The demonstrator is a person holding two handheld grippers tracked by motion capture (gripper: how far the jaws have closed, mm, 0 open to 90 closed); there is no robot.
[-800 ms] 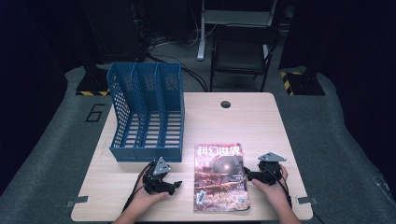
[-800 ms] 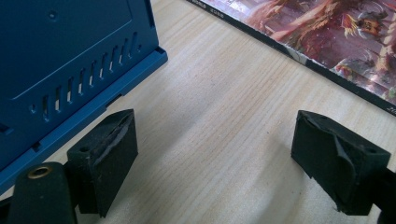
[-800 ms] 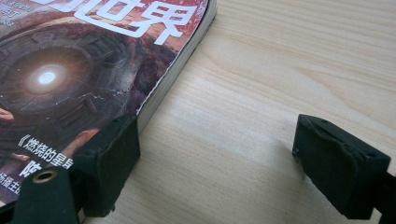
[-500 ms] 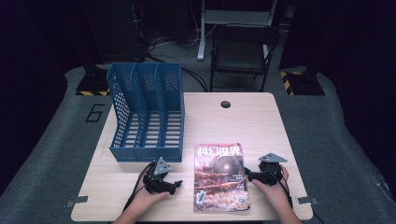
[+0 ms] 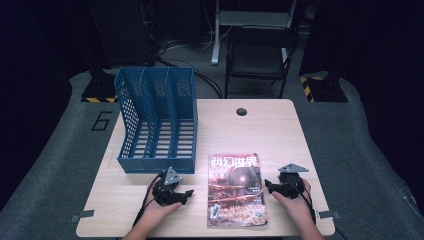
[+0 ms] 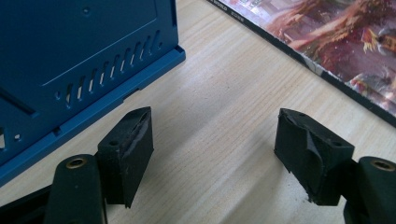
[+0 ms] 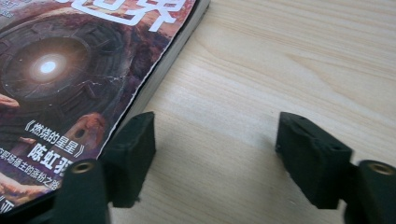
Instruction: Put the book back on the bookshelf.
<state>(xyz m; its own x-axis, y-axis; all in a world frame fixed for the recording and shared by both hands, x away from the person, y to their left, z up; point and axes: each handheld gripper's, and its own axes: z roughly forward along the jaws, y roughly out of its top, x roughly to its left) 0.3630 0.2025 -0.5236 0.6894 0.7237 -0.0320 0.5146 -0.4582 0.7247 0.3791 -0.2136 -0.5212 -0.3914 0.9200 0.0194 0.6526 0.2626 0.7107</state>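
Your magazine lies flat, cover up, near the front edge of the table, right between your two hands. Your left gripper rests on the wood just left of it, jaws spread wide with nothing between them, the blue file rack close behind. Your right gripper sits by the magazine's right edge, jaws gaping too, holding nothing.

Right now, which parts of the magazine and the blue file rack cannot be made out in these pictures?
- Magazine: small cover text too tiny in the high view; the right gripper view's edges cut off most of the cover.
- Blue file rack: compartment floors partly hidden by its dividers in the high view; cropped to one corner in the left gripper view.
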